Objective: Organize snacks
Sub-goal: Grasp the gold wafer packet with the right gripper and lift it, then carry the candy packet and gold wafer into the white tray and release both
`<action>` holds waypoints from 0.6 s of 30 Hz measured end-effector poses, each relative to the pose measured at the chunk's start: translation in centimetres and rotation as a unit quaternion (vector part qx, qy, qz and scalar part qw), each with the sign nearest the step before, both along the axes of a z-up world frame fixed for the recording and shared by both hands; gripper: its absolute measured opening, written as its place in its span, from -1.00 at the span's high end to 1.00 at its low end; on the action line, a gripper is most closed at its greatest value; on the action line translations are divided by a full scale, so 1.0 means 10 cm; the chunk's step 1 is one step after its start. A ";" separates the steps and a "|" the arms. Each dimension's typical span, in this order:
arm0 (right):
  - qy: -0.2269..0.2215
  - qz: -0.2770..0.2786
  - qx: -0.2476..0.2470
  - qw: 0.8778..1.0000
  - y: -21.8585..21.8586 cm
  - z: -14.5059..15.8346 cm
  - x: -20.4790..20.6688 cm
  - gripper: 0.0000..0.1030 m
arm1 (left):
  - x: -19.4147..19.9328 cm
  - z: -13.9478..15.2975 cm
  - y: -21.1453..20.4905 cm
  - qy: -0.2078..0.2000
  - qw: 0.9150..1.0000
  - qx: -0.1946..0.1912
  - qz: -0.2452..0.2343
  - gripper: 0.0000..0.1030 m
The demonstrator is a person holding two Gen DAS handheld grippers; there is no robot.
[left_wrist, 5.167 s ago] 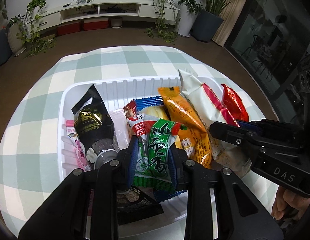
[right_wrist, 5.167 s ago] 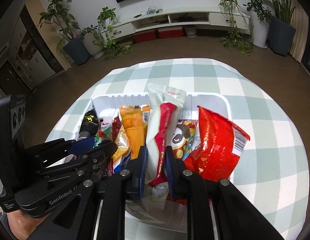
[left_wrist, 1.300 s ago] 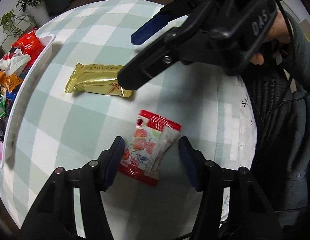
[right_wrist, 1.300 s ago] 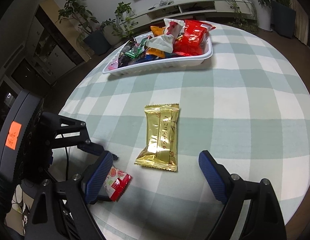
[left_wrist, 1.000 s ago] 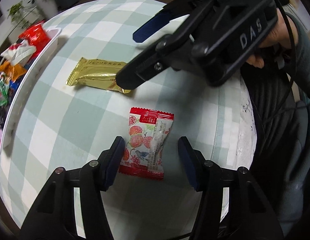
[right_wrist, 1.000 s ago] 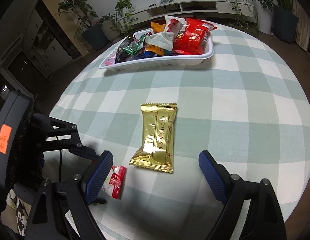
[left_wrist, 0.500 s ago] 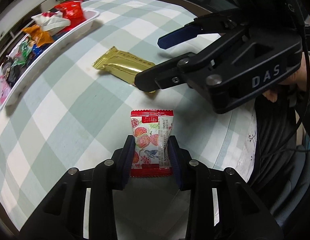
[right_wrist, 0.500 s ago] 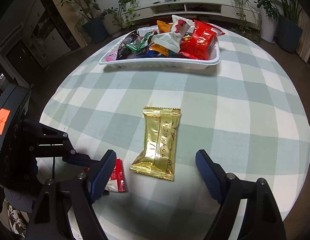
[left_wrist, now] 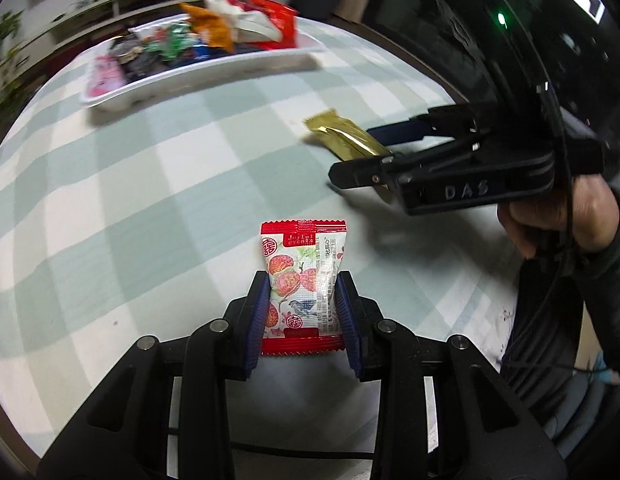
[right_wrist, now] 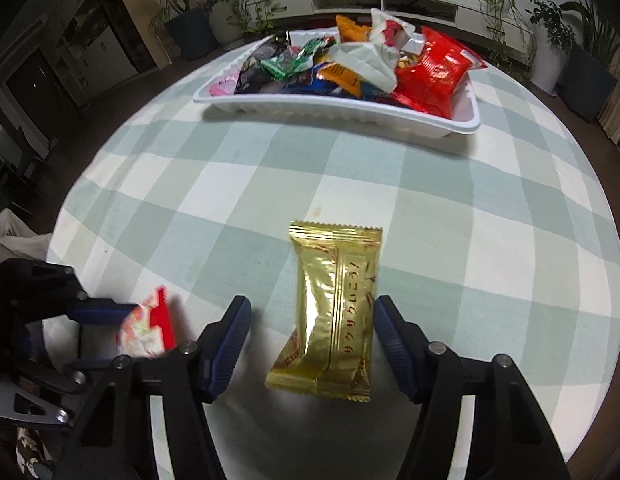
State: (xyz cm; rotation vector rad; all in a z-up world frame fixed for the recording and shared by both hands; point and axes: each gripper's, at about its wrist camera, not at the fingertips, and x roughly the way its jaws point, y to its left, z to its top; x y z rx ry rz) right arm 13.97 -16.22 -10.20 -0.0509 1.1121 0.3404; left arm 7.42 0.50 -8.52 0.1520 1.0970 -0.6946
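My left gripper (left_wrist: 302,304) is shut on a small red-and-white fruit-print packet (left_wrist: 303,276), held at its lower half just above the checked tablecloth. The packet also shows in the right wrist view (right_wrist: 147,330), between the left gripper's blue pads. My right gripper (right_wrist: 310,344) is open, its jaws standing either side of a gold foil packet (right_wrist: 336,304) that lies flat on the cloth. The gold packet shows in the left wrist view (left_wrist: 344,140), partly behind the right gripper (left_wrist: 362,152).
A white tray (right_wrist: 342,114) full of mixed snack packets stands at the far side of the round table; it also appears blurred in the left wrist view (left_wrist: 197,76). Green-and-white checked cloth (right_wrist: 490,240) covers the table. Potted plants and a low TV shelf lie beyond.
My left gripper has closed on the fruit-print packet and swung to face the tray. My right gripper has moved forward so its open jaws flank the gold packet.
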 end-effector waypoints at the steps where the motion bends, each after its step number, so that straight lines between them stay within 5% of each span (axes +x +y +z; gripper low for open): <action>1: -0.001 0.000 -0.013 1.000 0.03 -0.01 0.01 -0.26 | 0.01 0.00 0.01 0.000 1.000 -0.002 0.004 0.40; 10: 0.014 -0.017 -0.040 0.999 -0.05 0.01 0.04 0.31 | 0.08 0.01 0.14 -0.005 0.999 -0.012 0.036 0.40; 18: 0.016 -0.014 -0.029 0.999 -0.04 0.03 -0.02 0.36 | 0.14 -0.05 0.10 -0.003 0.999 -0.016 0.041 0.40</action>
